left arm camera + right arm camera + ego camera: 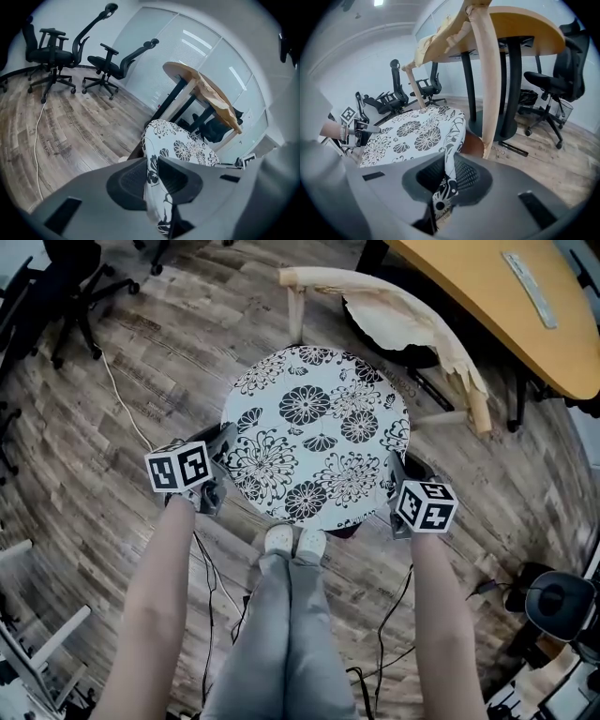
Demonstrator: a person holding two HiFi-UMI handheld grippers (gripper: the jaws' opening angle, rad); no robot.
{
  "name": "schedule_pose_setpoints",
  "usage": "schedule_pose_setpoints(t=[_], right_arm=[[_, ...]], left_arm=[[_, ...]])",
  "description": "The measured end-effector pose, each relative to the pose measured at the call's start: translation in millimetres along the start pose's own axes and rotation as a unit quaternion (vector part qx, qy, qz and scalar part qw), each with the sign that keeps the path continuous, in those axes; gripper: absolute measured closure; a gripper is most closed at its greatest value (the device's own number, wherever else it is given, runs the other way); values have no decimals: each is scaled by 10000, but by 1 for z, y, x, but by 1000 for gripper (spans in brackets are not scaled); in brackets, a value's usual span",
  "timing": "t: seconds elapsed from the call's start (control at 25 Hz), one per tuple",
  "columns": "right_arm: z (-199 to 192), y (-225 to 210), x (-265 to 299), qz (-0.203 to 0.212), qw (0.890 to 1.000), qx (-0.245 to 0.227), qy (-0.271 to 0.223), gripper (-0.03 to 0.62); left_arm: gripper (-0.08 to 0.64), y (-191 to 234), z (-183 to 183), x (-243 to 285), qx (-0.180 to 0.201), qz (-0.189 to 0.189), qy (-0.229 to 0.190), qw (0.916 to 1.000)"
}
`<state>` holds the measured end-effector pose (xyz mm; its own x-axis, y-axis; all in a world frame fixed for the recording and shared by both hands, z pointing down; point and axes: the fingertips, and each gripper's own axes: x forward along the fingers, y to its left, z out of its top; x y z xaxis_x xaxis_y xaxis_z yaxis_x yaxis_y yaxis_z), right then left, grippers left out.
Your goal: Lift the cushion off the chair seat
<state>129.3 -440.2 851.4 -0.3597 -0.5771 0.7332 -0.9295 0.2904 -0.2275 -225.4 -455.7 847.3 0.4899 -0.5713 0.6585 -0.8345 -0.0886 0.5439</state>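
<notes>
The round floral cushion (314,432) lies on the chair seat. The left gripper (152,174) pinches its left edge and the right gripper (447,177) its right edge, fabric squeezed between the pads. Only the right gripper view shows the brown seat (474,143) beneath; only the head view shows both grips together.

An office; wheeled swivel chairs (52,54), a glass partition wall (187,56), a curved wooden desk (487,296)
</notes>
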Motion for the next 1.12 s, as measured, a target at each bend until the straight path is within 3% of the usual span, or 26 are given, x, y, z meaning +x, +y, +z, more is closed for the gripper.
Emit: schedule_pose_setpoints(t=[0.2, 0.68, 1.12], right_arm=[[9, 9, -9, 119, 9998, -68, -141, 541], [26, 34, -53, 359, 9979, -321, -429, 541], [50, 81, -107, 600, 9920, -701, -865, 541]], left_arm=[[522, -16, 7, -10, 106, -166, -138, 9997], [525, -51, 7, -51, 154, -357, -513, 9979], [525, -97, 21, -105, 597, -454, -924, 9929]])
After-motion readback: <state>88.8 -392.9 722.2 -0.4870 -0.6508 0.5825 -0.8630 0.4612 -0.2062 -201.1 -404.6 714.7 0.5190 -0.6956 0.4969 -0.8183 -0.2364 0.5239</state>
